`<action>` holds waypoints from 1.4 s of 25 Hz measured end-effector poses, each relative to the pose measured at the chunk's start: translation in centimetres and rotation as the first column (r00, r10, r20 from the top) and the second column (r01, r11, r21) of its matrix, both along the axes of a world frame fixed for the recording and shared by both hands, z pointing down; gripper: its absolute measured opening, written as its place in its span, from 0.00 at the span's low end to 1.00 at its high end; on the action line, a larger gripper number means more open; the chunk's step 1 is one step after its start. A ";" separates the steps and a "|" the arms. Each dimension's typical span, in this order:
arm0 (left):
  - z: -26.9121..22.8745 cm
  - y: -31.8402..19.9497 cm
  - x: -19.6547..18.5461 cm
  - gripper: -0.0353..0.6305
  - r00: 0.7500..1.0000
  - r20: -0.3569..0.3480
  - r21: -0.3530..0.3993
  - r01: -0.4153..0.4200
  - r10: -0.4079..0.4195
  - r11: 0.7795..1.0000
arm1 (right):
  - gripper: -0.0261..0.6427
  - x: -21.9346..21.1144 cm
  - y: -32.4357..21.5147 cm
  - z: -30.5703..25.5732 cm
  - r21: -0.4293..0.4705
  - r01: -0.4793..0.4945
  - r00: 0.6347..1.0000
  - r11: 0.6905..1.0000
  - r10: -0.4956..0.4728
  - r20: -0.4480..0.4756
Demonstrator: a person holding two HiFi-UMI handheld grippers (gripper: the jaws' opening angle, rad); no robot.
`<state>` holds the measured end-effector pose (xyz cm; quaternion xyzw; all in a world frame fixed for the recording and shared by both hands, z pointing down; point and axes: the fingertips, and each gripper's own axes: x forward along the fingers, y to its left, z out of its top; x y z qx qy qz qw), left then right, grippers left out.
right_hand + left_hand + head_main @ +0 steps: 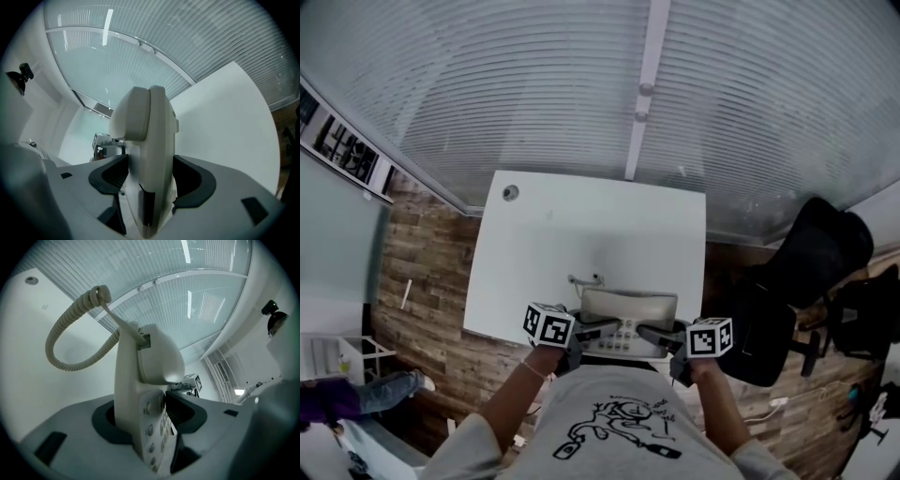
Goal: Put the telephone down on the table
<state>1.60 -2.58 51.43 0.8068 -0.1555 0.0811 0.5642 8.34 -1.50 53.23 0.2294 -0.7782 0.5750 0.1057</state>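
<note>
A beige desk telephone (626, 322) with its handset on top and a keypad sits between my two grippers, over the near edge of the white table (581, 230). My left gripper (589, 330) is shut on the phone's left side and my right gripper (659, 335) on its right side. The left gripper view has the telephone (145, 376) standing edge-on between the dark pads (105, 420), its coiled cord (65, 341) looping off to the left. The right gripper view shows the telephone (151, 150) clamped the same way. Whether it touches the table I cannot tell.
A round grommet (510, 192) marks the table's far left corner. A black office chair (811, 267) stands right of the table on the wood floor (422, 281). Slatted blinds (581, 84) run behind the table. A person's legs (356, 394) show at the lower left.
</note>
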 end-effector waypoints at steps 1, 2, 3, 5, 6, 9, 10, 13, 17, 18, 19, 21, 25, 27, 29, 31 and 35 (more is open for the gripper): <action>0.2 -0.2 -0.1 0.37 1.000 0.000 0.000 -0.001 0.001 1.000 | 0.51 -0.1 -0.2 0.1 -0.001 -0.002 1.000 1.000 0.002 -0.002; 0.3 -0.4 -0.2 0.37 1.000 -0.001 -0.001 -0.002 0.002 1.000 | 0.51 -0.2 -0.4 0.2 -0.003 -0.003 1.000 1.000 0.003 -0.004; 0.5 -0.5 -0.2 0.37 1.000 -0.003 -0.004 -0.003 0.003 1.000 | 0.51 -0.2 -0.5 0.3 -0.006 -0.004 1.000 1.000 0.004 -0.007; 0.7 -0.6 -0.2 0.38 1.000 -0.010 -0.013 -0.002 0.002 1.000 | 0.51 -0.2 -0.6 0.6 -0.012 -0.009 1.000 1.000 0.009 -0.013; 0.9 -0.7 -0.1 0.38 1.000 -0.012 -0.016 -0.003 0.003 1.000 | 0.51 -0.2 -0.6 0.7 -0.016 -0.011 1.000 1.000 0.011 -0.015; 1.6 -1.1 0.1 0.38 1.000 -0.011 -0.022 -0.012 0.011 1.000 | 0.51 0.1 -1.0 1.3 -0.022 -0.018 1.000 1.000 0.017 -0.021; 1.8 -1.2 0.2 0.38 1.000 -0.011 -0.024 -0.014 0.014 1.000 | 0.51 0.1 -1.1 1.5 -0.023 -0.019 1.000 1.000 0.019 -0.021; 2.2 -1.3 0.2 0.39 1.000 -0.004 -0.030 -0.020 0.020 0.999 | 0.51 0.1 -1.1 1.9 -0.029 -0.024 1.000 0.999 0.024 -0.019; 3.5 -1.5 0.3 0.40 0.999 0.019 -0.037 -0.029 0.030 0.999 | 0.51 0.2 -1.4 3.0 -0.046 -0.030 0.999 0.998 0.029 -0.019; 3.8 -1.7 0.4 0.40 0.999 0.022 -0.042 -0.031 0.032 0.999 | 0.51 0.2 -1.5 3.4 -0.052 -0.030 0.999 0.998 0.029 -0.018; 4.2 -1.8 0.5 0.40 0.999 0.022 -0.049 -0.033 0.034 0.998 | 0.51 0.3 -1.7 3.8 -0.057 -0.029 0.999 0.998 0.028 -0.018; 4.9 -2.0 0.7 0.40 0.999 0.022 -0.060 -0.036 0.038 0.998 | 0.51 0.4 -2.0 4.6 -0.068 -0.029 0.999 0.997 0.028 -0.016; 6.8 -2.6 0.7 0.41 0.998 0.045 -0.070 -0.037 0.041 0.997 | 0.51 0.6 -2.6 6.2 -0.096 -0.035 0.999 0.995 0.035 -0.003; 7.5 -2.7 1.0 0.41 0.998 0.033 -0.090 -0.043 0.046 0.995 | 0.51 0.6 -2.8 7.1 -0.109 -0.036 0.999 0.993 0.036 -0.002; 8.3 -2.8 1.1 0.41 0.998 0.036 -0.100 -0.049 0.053 0.994 | 0.51 0.7 -3.0 7.9 -0.115 -0.033 0.999 0.993 0.033 -0.005; 9.2 -3.0 1.1 0.42 0.997 0.045 -0.106 -0.052 0.057 0.993 | 0.51 0.7 -3.3 8.7 -0.122 -0.031 1.000 0.992 0.031 -0.007; 10.9 -3.4 1.0 0.45 0.995 0.076 -0.113 -0.052 0.061 0.992 | 0.50 0.6 -3.8 10.1 -0.141 -0.032 0.999 0.989 0.031 -0.008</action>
